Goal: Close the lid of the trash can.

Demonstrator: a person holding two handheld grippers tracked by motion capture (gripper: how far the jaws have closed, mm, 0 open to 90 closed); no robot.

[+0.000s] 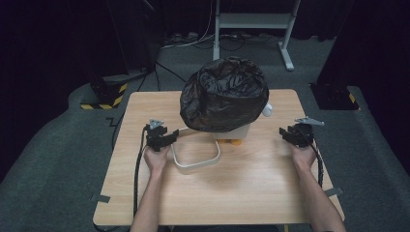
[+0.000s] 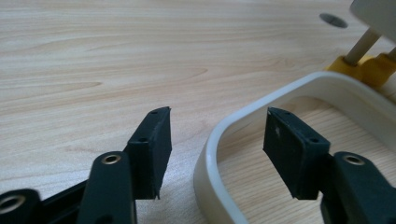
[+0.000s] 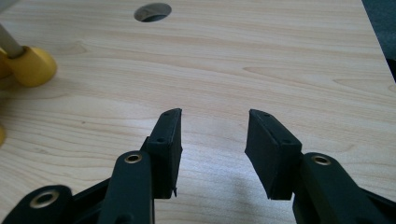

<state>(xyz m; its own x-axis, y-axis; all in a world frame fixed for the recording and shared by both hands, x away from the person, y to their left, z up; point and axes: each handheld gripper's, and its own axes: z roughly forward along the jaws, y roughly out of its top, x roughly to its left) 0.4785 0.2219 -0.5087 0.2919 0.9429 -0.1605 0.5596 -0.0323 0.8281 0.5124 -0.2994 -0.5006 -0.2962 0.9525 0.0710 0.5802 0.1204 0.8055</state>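
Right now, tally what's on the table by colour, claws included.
Black: 3, the bin bag, left claw, right claw
White or cream: 3, the loop-shaped frame, the bin body under the bag, a small round thing behind the bag
Yellow: 1, the foot cluster under the bin
Total: 7

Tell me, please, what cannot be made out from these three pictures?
- High view: the black bag hides the bin's body and contents.
- Left gripper view: the picture's edge cuts the white ring; whether the left gripper touches it is unclear.
- Right gripper view: the yellow foot is cut off at the picture's left edge.
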